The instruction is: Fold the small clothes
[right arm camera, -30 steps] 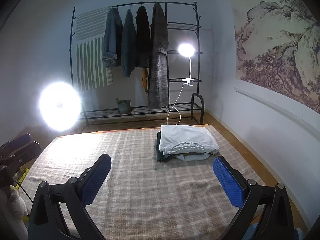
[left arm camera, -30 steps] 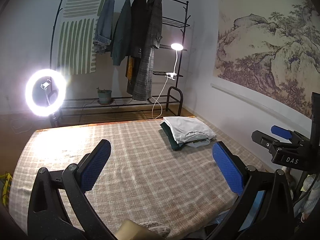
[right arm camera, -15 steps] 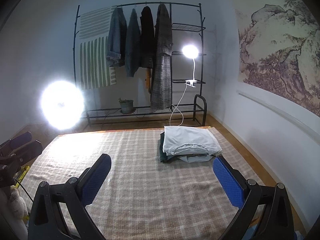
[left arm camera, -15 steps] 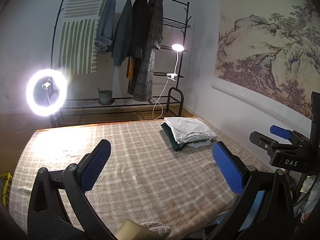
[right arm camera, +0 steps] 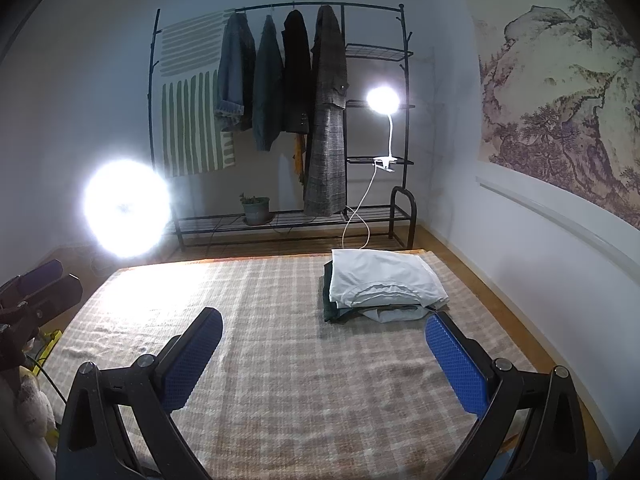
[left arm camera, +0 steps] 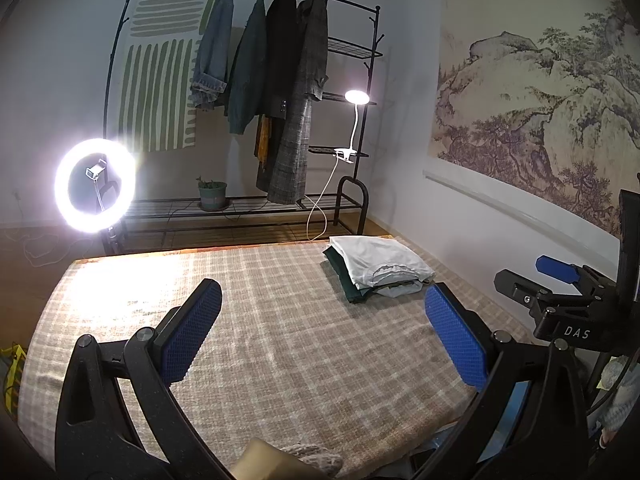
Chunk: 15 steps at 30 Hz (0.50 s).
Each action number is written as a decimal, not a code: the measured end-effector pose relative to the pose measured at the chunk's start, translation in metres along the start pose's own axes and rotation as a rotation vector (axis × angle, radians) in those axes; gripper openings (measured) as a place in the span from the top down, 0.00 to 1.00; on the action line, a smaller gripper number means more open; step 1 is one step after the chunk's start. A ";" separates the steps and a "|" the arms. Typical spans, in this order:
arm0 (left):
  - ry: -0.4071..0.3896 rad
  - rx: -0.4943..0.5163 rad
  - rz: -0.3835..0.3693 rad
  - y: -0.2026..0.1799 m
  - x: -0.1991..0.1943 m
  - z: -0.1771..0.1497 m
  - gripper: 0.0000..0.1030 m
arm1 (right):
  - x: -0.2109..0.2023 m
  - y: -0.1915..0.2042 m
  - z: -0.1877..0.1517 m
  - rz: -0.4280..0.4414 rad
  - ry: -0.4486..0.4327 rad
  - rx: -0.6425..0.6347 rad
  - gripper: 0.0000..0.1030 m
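Stack of folded clothes point(left arm camera: 376, 270) lay at about 1 o'clock on the checked table cover point(left arm camera: 280, 340), near the far right corner. Long axis ran roughly left-right in the right wrist view point(right arm camera: 384, 286), skewed toward 4 o'clock in the left wrist view. Folded edges faced near side.
Lower layers mostly hidden under the white top piece; only dark green edge at left and pale grey bit at front showed. Piece count hard to tell. Tan object at bottom edge of left view cut off, unclear.
Top piece white, smooth, ribbed hem visible.
Left gripper point(left arm camera: 324, 336) held above the cover, fingers wide apart, nothing between. Right gripper point(right arm camera: 324, 360) likewise spread, empty, short of the stack. Ring light point(left arm camera: 95, 186) blown out at 10 o'clock; coat rack point(left arm camera: 260, 120) behind.
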<state>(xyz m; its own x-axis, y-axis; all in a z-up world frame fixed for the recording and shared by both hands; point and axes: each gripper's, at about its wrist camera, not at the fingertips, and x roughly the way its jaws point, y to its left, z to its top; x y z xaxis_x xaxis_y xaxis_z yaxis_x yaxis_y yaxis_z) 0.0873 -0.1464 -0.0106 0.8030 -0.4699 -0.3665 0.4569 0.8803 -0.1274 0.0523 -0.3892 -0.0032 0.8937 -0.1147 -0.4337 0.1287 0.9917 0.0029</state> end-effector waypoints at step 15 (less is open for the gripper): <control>0.001 -0.002 0.006 0.003 -0.001 0.003 0.00 | 0.003 0.002 -0.002 0.007 0.009 0.005 0.00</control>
<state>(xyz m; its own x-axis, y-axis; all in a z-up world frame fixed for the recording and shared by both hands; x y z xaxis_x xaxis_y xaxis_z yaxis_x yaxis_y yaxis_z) 0.0891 -0.1433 -0.0082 0.8053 -0.4645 -0.3684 0.4515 0.8832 -0.1266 0.0540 -0.3877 -0.0066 0.8907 -0.1077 -0.4416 0.1250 0.9921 0.0103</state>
